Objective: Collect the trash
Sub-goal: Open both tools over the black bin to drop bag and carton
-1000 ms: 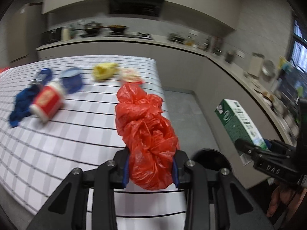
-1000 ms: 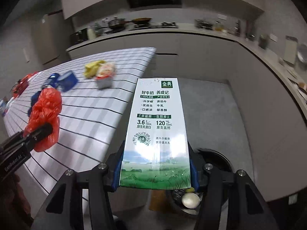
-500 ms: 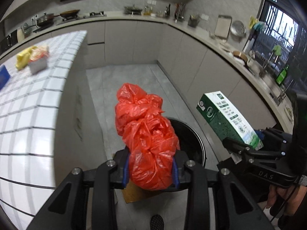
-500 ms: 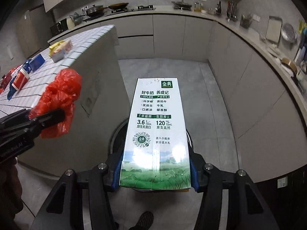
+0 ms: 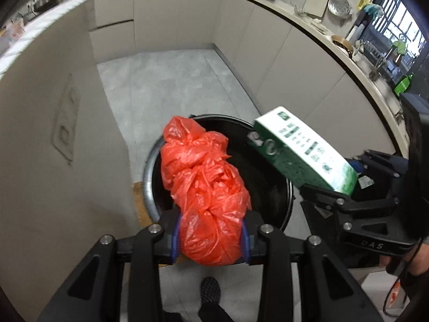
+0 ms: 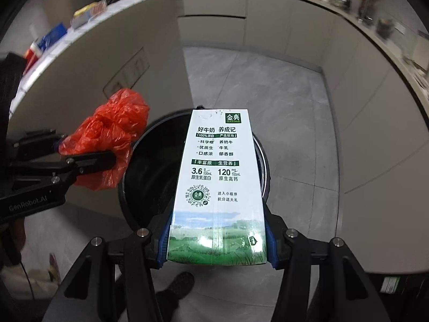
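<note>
A crumpled red plastic bag point(image 5: 206, 187) sits between the blue pads of my left gripper point(image 5: 210, 236), whose jaws are opening while the pads still touch the bag. It hangs over the left part of a round black trash bin point(image 5: 270, 190) on the floor. My right gripper point(image 6: 217, 244) is shut on a green-and-white milk carton point(image 6: 217, 177), held above the bin's point(image 6: 150, 177) right half. The right wrist view also shows the bag point(image 6: 112, 134) and the left gripper point(image 6: 88, 158) at the left.
The beige side wall of the kitchen island point(image 5: 53, 134) rises close on the left, with packets point(image 6: 53, 35) on its top. Cabinet fronts point(image 5: 295, 61) curve round the back and right. A person's dark shoe point(image 5: 210, 292) stands just in front of the bin.
Both grippers swung from over the tiled counter down to above the black bin, each keeping its load. The view now looks steeply at the floor.
</note>
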`<state>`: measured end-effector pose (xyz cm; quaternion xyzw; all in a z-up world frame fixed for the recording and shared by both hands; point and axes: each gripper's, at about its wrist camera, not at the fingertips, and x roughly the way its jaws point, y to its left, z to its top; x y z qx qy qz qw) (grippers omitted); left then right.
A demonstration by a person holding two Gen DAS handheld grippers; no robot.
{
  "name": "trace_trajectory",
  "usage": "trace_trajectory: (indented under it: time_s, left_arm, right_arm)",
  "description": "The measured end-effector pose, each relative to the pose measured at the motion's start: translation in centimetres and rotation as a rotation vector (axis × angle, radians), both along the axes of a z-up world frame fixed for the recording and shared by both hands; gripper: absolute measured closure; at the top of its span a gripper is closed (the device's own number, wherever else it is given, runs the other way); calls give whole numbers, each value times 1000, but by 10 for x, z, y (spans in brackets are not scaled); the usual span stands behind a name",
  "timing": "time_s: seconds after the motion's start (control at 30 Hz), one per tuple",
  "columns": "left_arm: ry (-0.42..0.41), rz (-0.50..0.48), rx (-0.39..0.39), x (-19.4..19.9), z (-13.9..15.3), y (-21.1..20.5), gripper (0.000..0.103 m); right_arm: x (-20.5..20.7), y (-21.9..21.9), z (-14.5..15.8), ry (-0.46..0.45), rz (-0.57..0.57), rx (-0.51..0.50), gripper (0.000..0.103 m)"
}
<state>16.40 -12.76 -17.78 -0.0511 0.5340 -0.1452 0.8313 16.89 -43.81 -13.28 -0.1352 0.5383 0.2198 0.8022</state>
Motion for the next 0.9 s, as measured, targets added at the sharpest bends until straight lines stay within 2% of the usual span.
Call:
trace_trajectory:
  time_s: [0.03,0.07,0.1,0.13,0.17,0.33,0.53,0.9]
  left_arm:
    - [21,4,-16,4,-4,0,53]
    - [22,24,-16,7,-5,3,17]
    - [-3,74,8,8,-4,9,2]
    - [-33,117,34,8,-2,15,1]
    - [-31,134,48,10,-2,19,1]
    - [-53,203,102,8,5,28,1]
    - [-59,209,115,3,16,20,1]
    - [-180,217,120,4,64,15,0]
  right_arm:
    - [4,1,-3,8,18,-2,46]
    - [9,6,-8,24,44,-8,45]
    - [12,9,-15,35,83,-29,44]
    - [16,10,-20,15,106,-54,22]
    - [23,9,-24,-8,103,-77,0]
    - [49,-16,-20,0,-7,-103,0]
    - [54,-29,-3,-27,-90,-88,0]
    - [55,-33,43,-85,-247,19,0]
